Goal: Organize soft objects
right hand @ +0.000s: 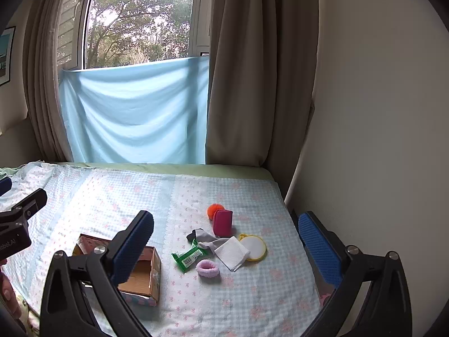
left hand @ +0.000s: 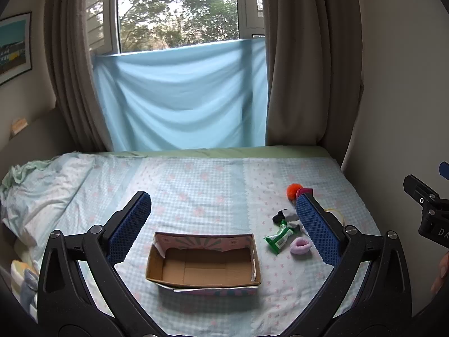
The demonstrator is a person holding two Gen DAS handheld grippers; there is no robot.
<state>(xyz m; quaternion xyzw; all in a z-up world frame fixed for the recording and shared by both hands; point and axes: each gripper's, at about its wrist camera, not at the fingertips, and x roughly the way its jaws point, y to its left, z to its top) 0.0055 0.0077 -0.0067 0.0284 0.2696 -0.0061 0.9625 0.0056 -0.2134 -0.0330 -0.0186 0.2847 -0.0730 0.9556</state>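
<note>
Soft objects (right hand: pixel 221 244) lie partly hidden behind the wide-spread left tongs (left hand: pixel 224 224); right tongs (right hand: pixel 224 241) equally wide.

L tongs (left hand: pixel 223 221) spread wide, 2 blue pads apart, nothing btwn them. R tongs (right hand: pixel 226 241) same: wide apart, nothing held. R tongs' body shows at 3 o'clock in L view.

Cardboard box (right hand: pixel 140 269) half behind the right claw's finger (right hand: pixel 132 244) (left view: yellow-rimmed pad (left hand: pixel 335 213) mostly hidden)
</note>
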